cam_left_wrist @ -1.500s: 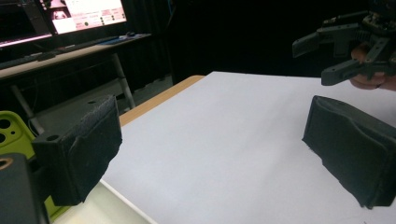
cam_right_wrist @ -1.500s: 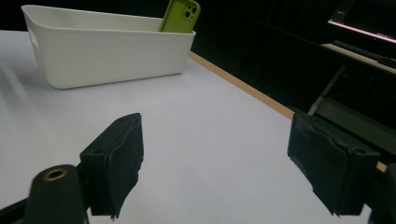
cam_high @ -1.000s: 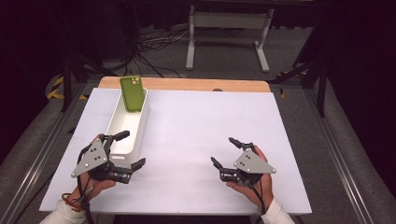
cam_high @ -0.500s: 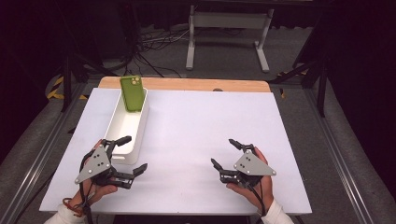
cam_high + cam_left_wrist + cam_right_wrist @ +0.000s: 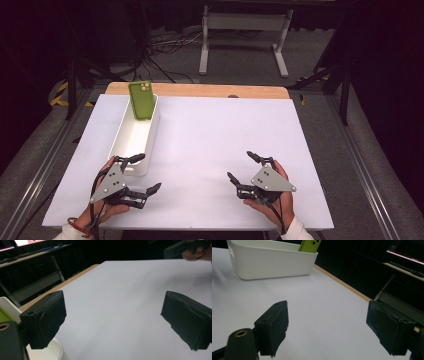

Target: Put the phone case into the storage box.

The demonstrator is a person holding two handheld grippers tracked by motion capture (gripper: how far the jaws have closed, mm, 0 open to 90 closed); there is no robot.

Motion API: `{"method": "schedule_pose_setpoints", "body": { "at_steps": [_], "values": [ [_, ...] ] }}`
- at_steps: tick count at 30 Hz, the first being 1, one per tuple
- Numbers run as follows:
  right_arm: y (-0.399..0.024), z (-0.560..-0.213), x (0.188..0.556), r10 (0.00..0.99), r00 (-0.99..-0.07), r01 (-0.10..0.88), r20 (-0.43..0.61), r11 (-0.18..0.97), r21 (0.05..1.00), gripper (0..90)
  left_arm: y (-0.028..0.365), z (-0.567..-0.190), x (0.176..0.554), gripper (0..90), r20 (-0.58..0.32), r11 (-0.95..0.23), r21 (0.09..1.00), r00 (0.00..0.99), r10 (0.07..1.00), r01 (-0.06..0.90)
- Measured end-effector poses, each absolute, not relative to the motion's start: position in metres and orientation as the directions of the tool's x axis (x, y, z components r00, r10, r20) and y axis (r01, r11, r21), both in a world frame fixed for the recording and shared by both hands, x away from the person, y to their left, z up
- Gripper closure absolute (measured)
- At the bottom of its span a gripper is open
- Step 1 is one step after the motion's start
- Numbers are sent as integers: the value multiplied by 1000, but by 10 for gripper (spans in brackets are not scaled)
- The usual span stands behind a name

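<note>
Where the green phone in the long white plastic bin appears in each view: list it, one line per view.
High view: the green phone leans upright at the far end of the long white plastic bin, upper left.
Left gripper view: a green sliver at the left edge, probably the phone.
Right gripper view: its top sticks up over the bin's rim, top centre.
Shared landmark: the white bin.

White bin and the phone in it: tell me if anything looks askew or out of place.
The green phone stands on end, leaning against the far end wall of the white bin and poking above its rim, not lying flat. Nothing looks spilled or damaged.
</note>
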State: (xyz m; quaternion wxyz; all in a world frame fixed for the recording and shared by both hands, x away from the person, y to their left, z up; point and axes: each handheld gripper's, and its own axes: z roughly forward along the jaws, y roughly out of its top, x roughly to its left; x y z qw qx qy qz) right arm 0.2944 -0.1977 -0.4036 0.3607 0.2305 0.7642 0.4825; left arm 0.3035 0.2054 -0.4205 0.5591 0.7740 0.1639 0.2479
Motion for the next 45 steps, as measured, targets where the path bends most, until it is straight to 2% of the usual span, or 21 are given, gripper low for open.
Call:
{"method": "schedule_pose_setpoints", "body": {
  "at_steps": [3,8,12,28,45],
  "values": [
    [-200,-406,292,701,-638,11,-319,423,906,191,207,-426,304,70,174,-314,949,826,536,4],
    [-202,-410,289,698,-641,9,-318,422,907,190,207,-432,302,70,192,-345,939,814,548,11],
    [-201,-413,288,683,-657,4,-319,427,904,189,207,-436,302,72,165,-323,946,808,565,32],
    [-196,-413,286,666,-677,-1,-314,426,905,181,210,-433,301,71,182,-316,949,804,565,7],
    [-196,-414,288,680,-656,14,-326,443,896,183,213,-428,300,69,180,-300,954,805,565,-3]
  ]
}}
